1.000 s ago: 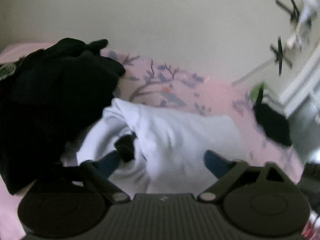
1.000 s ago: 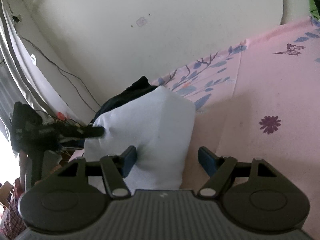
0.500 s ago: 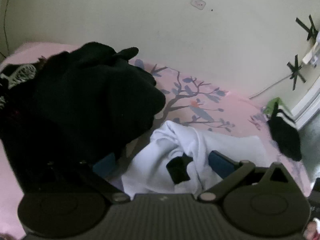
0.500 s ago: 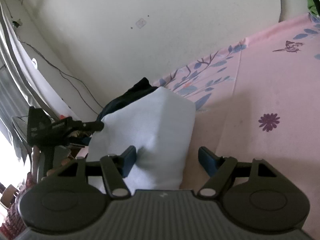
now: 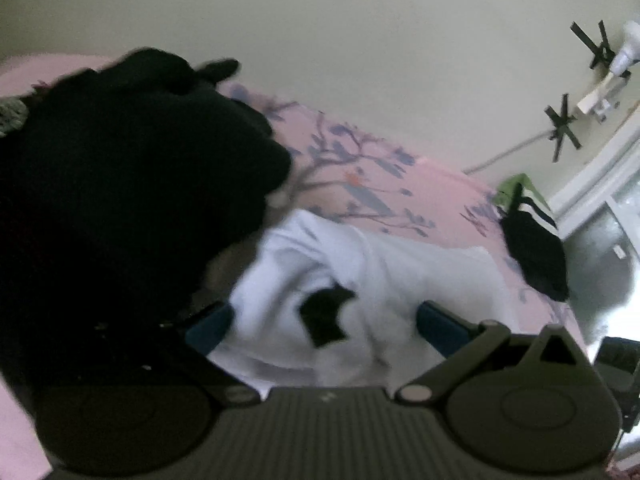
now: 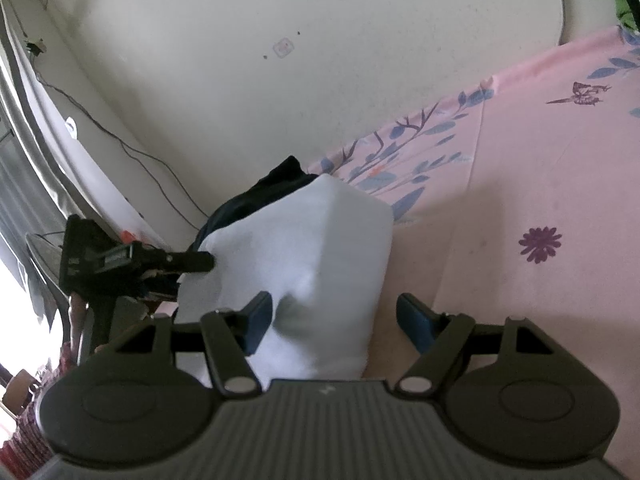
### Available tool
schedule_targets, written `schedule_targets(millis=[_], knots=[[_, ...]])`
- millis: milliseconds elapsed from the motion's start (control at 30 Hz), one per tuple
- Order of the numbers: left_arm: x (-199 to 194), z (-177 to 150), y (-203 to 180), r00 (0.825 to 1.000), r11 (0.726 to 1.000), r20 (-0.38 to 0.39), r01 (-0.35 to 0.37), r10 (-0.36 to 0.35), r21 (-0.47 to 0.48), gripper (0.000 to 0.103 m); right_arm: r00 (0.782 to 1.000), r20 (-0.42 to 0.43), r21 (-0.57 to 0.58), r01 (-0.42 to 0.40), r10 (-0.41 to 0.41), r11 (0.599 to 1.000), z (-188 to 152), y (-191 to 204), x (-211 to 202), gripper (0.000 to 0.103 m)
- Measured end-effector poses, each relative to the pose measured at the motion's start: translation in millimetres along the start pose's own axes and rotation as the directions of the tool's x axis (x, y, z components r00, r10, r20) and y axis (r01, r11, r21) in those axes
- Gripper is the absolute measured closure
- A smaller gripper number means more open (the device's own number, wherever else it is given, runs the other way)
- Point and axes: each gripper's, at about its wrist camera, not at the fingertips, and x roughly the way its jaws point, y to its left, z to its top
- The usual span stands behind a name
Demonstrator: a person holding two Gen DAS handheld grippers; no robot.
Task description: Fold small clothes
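Jaws of our left gripper gape empty over the white garment; our right gripper likewise, black pile leftward.

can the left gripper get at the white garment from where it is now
Probably yes. The left gripper has just opened wide, and the white garment lies right between and ahead of its fingers, nothing covering it. The black clothes pile crowds only the left finger's side.
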Motion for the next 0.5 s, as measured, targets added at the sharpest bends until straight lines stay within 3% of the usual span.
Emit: schedule_targets(millis=[100, 200, 267, 367, 433, 500], knots=[[5.0, -6.0, -18.7, 0.999, 0.998, -0.020, -0.026, 0.027, 0.052, 0.006, 1.000, 0.002, 0.001, -0.001, 0.001, 1.000, -0.2, 0.6, 0.1, 0.031], [1.7, -10.5, -33.2, 0.996, 0.993, -0.043, -0.076, 0.080, 0.088, 0.029, 1.000, 0.005, -0.001, -0.005, 0.005, 1.000, -0.8, 1.3, -0.1, 0.031], [-4.1, -11.3, -38.9, 0.995, 0.993, -0.050, -0.078, 0.083, 0.091, 0.052, 1.000, 0.004, -0.013, -0.007, 0.007, 1.000, -0.9, 2.7, -0.3, 0.033], [-11.6, -14.9, -49.9, 0.995, 0.991, -0.046, -0.078, 0.083, 0.107, 0.066, 1.000, -0.014, -0.053, 0.004, -0.005, 0.999, 0.2, 9.4, 2.1, 0.042], [-15.7, -17.9, -56.3, 0.996, 0.990, -0.038, -0.080, 0.084, 0.114, 0.070, 1.000, -0.013, -0.081, 0.017, -0.018, 0.997, -0.5, 14.4, 3.0, 0.055], [-22.6, -18.8, -58.9, 0.999, 0.996, -0.028, -0.024, 0.027, 0.083, 0.074, 1.000, -0.003, -0.085, 0.021, -0.022, 0.996, 3.7, 10.8, -1.5, 0.077]])
